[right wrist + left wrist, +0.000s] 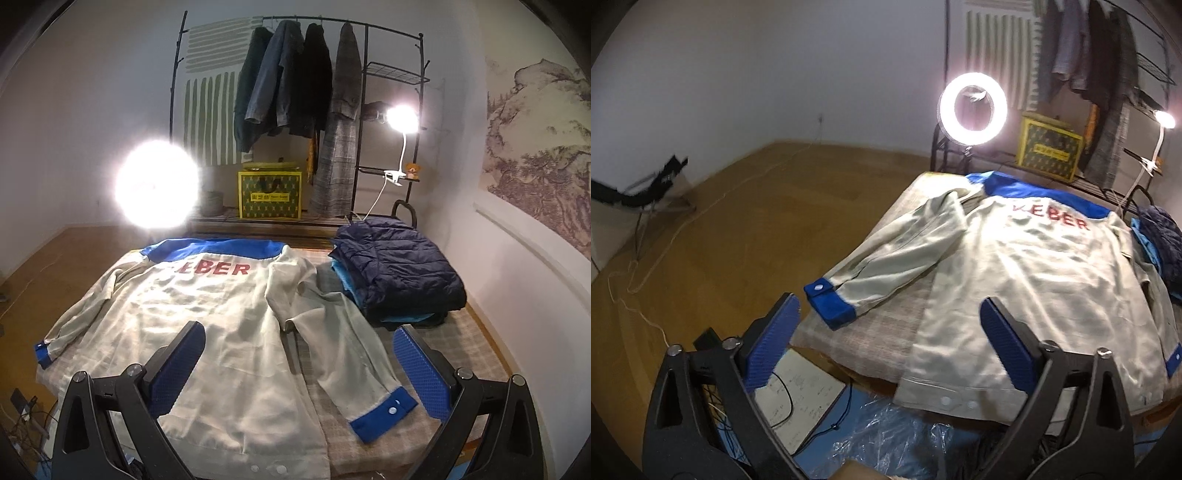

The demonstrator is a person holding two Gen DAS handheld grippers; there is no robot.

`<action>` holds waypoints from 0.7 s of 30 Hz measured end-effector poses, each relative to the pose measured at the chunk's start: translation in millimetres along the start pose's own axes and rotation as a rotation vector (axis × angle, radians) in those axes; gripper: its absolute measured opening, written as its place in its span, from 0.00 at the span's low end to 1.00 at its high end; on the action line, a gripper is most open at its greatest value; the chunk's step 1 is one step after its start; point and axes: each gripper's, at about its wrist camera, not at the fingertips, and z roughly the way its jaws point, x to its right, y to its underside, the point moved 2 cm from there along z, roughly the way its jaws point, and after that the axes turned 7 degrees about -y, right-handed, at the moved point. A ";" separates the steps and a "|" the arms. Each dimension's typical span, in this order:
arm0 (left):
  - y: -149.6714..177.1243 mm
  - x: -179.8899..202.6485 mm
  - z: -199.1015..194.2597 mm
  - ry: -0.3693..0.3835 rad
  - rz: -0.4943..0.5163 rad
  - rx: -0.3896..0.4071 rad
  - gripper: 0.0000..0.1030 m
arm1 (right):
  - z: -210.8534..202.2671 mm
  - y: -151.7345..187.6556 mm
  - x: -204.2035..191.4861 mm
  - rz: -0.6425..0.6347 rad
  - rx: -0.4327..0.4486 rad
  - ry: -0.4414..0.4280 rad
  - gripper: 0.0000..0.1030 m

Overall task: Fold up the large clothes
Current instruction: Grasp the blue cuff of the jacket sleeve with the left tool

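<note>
A pale grey jacket with a blue yoke, blue cuffs and red lettering lies back-up and spread flat on a checked table. It also shows in the right wrist view. Its left sleeve ends in a blue cuff near the table's left edge. Its right sleeve ends in a blue cuff. My left gripper is open and empty above the near left hem. My right gripper is open and empty above the right sleeve.
A folded navy puffer jacket on blue clothes sits at the table's far right. A ring light, a clip lamp, a yellow box and a rack of hanging coats stand behind. Cables, papers and plastic lie on the floor.
</note>
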 end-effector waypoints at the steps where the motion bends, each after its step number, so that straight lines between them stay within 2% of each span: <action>1: 0.2 -4.9 8.3 0.007 -0.011 -0.015 0.87 | 6.3 2.3 -0.1 0.002 -0.004 -0.003 1.00; 5: 7.2 -37.9 65.7 0.074 -0.130 -0.136 0.86 | 23.7 10.2 5.1 0.009 -0.017 -0.023 1.00; 8: 17.0 -69.4 109.6 0.085 -0.247 -0.225 0.84 | 32.6 13.1 9.8 0.030 -0.025 -0.042 1.00; 10: 23.4 -88.7 136.4 0.092 -0.324 -0.273 0.76 | 35.9 13.1 11.6 0.037 -0.027 -0.051 1.00; 12: 31.3 -108.3 167.1 0.097 -0.415 -0.329 0.76 | 40.2 12.5 12.2 0.039 -0.032 -0.055 1.00; 16: 45.1 -131.3 210.9 0.133 -0.581 -0.398 0.76 | 50.4 14.6 12.2 0.052 -0.063 -0.069 1.00; 19: 48.5 -132.6 238.4 0.166 -0.632 -0.423 0.76 | 56.9 15.8 9.5 0.050 -0.090 -0.078 1.00; 21: 49.6 -129.4 257.3 0.159 -0.645 -0.443 0.76 | 58.9 16.1 6.7 0.040 -0.095 -0.076 1.00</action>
